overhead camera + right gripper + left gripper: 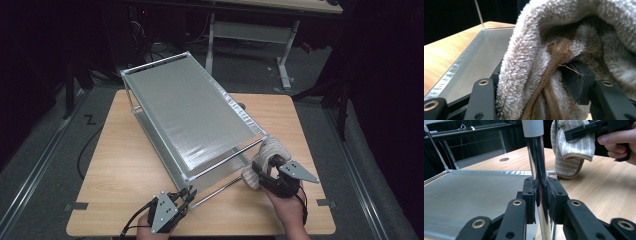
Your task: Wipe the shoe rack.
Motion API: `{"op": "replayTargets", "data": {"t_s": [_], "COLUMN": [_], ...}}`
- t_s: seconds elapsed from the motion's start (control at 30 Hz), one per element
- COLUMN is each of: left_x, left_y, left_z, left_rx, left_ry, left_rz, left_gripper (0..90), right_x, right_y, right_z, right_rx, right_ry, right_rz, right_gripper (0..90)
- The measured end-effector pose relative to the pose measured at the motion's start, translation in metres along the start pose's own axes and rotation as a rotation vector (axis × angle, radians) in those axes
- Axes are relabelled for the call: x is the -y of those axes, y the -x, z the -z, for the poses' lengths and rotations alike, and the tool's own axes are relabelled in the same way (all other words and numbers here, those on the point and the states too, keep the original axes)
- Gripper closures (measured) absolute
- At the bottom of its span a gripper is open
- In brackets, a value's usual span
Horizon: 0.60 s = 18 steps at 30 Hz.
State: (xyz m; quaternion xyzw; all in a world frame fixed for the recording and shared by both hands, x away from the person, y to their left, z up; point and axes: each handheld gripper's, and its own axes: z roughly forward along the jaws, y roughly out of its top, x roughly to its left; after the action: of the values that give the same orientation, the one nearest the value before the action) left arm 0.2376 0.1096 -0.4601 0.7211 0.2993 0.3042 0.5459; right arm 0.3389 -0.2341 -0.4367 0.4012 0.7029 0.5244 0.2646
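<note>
At the near left of the wooden counter [125, 165], the left tool [186, 194] is clamped shut on a chrome leg [537, 157] of the two-tier metal shelf rack [190, 112]. In the left gripper view both black pads press the shiny tube from either side, just below its grey plastic end cap [532, 127]. The rack stands askew, running from the far left toward the near right, with its near left corner close to the counter's front edge. The mesh lower shelf [471, 195] spreads out to the left of the gripped leg in the left gripper view. Bare wood lies open to the left of the rack, a broad strip reaching the counter's left edge. A thin bottom rail [220, 189] runs along the near end of the rack between the two tools.

Further right, the right tool [265, 172] is closed on a beige terry slipper [267, 155]. In the right gripper view its jaws pinch the fluffy fabric and a brown trim seam [554, 62], with the rack's shelf surface [471, 65] showing to the left. The slipper is held upright, toe up, just beside the rack's near right corner post and near the upper shelf edge [227, 157]; whether it touches the frame cannot be told. To the right of the slipper the counter is open out to its right edge, and a narrower band of wood lies in front of the person's right hand [287, 207].
</note>
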Motion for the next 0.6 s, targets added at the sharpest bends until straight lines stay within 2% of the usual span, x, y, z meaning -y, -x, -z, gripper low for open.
{"op": "replayTargets", "data": {"t_s": [0.17,0.27,0.4,0.6], "left_x": [0.000,0.000,0.000,-0.001], "left_y": [0.000,0.000,0.000,0.001], "left_z": [0.000,0.000,-0.002,-0.008], "left_rx": [0.001,0.002,0.001,0.008], "left_ry": [0.002,0.006,0.008,0.013], "left_rz": [-0.005,-0.007,-0.018,-0.015], "left_gripper": [77.4,77.3,77.0,76.9], "right_x": [0.001,0.003,0.007,0.015], "right_y": [-0.010,-0.013,-0.010,-0.001], "right_z": [0.002,0.000,0.002,0.011], "right_rx": [-0.038,-0.067,-0.092,-0.063], "right_ry": [-0.006,-0.037,-0.071,-0.111], "right_rz": [0.029,0.041,0.031,-0.002], "right_gripper": [39.9,39.7,39.8,39.2]}}
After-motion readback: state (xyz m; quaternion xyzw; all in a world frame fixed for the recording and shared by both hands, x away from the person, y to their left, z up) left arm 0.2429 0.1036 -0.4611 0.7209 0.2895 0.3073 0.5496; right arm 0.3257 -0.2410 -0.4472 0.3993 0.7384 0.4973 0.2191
